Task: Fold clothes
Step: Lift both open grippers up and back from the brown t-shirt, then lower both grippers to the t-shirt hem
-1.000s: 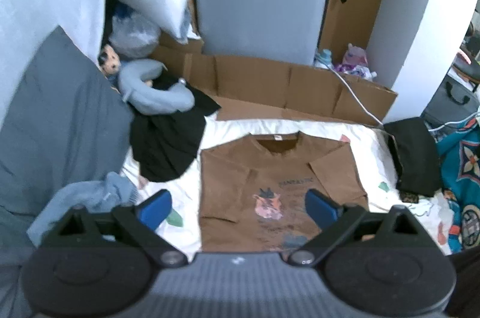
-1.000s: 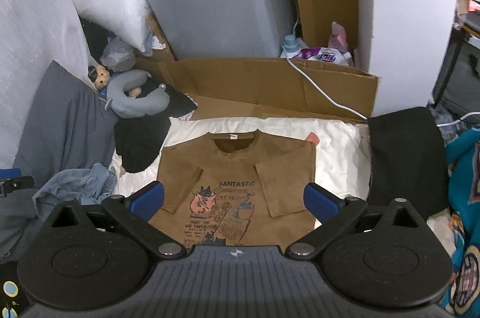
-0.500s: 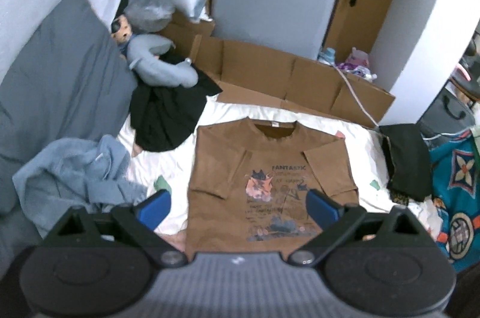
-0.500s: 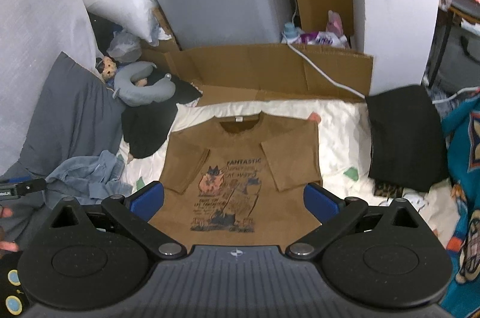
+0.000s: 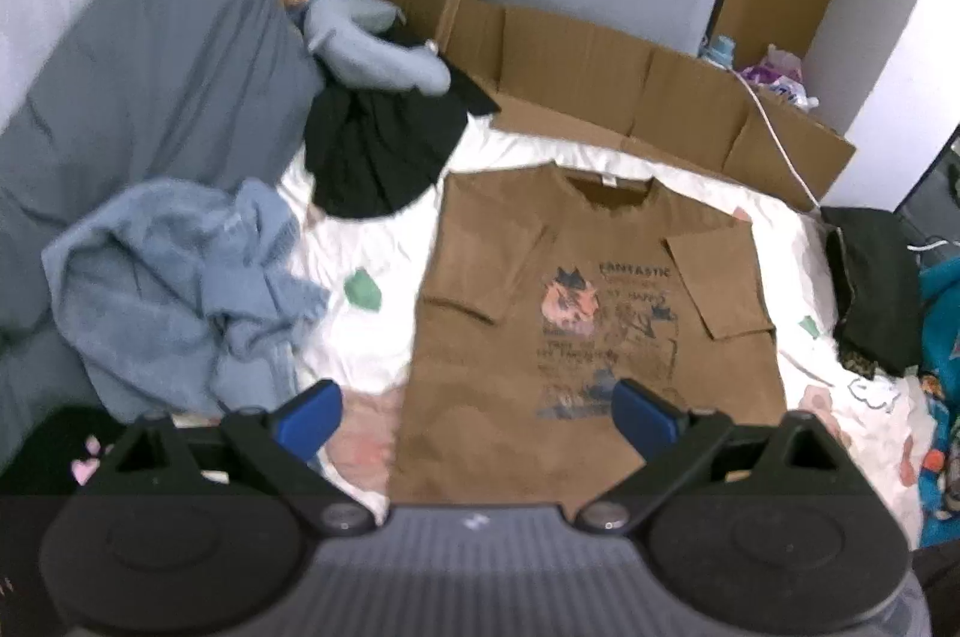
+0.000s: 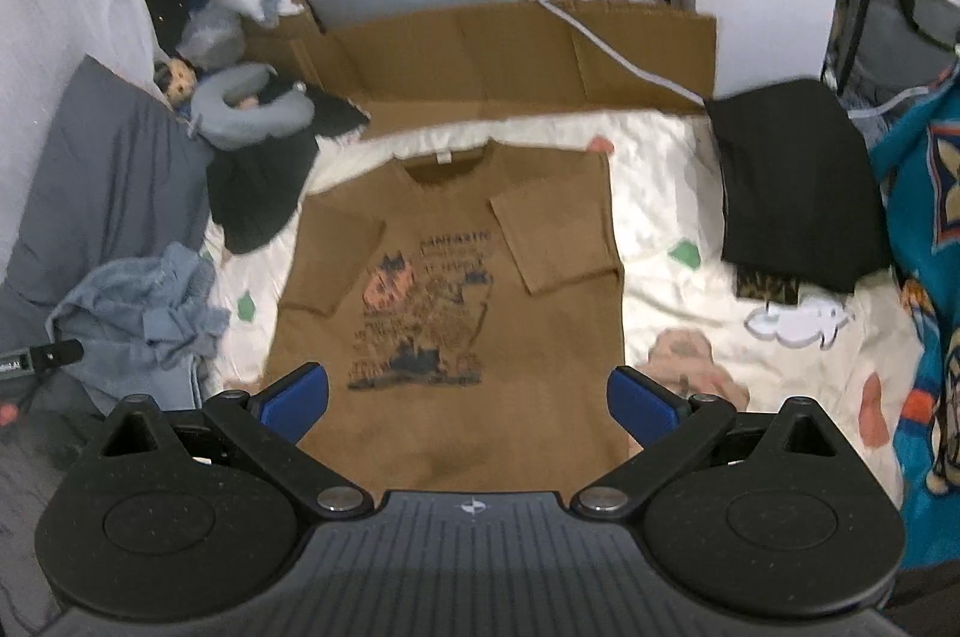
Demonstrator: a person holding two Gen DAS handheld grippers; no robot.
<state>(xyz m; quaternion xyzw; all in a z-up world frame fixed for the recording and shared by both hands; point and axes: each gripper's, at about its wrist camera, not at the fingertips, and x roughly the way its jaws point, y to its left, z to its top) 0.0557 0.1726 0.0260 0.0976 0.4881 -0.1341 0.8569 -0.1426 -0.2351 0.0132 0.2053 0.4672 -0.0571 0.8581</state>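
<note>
— Starting at the left edge, what is lying there?

— A grey pillow (image 5: 150,96) is leaning against the wall, and a crumpled light-blue garment (image 5: 174,289) is lying in front of it on the white printed sheet (image 5: 372,241). Behind that, a doll in a grey neck pillow (image 5: 366,42) is resting on a black garment (image 5: 378,156).

— And the left gripper?

— The left gripper (image 5: 477,412) is hovering above the near edge of the bed, pointing forward and slightly down. Its blue fingertips (image 5: 306,415) are standing wide apart and gripping nothing; one is sitting over the sheet, the other over the shirt's lower print.

— Where is the shirt lying?

— The brown T-shirt (image 6: 456,289) is lying flat and face up in the middle of the sheet, collar toward the cardboard (image 6: 510,54) at the far side, hem toward the cameras. Both short sleeves are lying folded inward over the chest, either side of the cat print.

— The right gripper?

— The right gripper (image 6: 468,397) is also hovering over the hem, level and aimed at the collar. Its fingertips (image 6: 639,406) are spread as wide as the shirt's hem, holding nothing.

— And further right?

— A folded black cloth (image 6: 792,193) is lying on the sheet's right edge, well apart from the shirt, with a teal patterned blanket (image 6: 924,217) beyond it.
</note>
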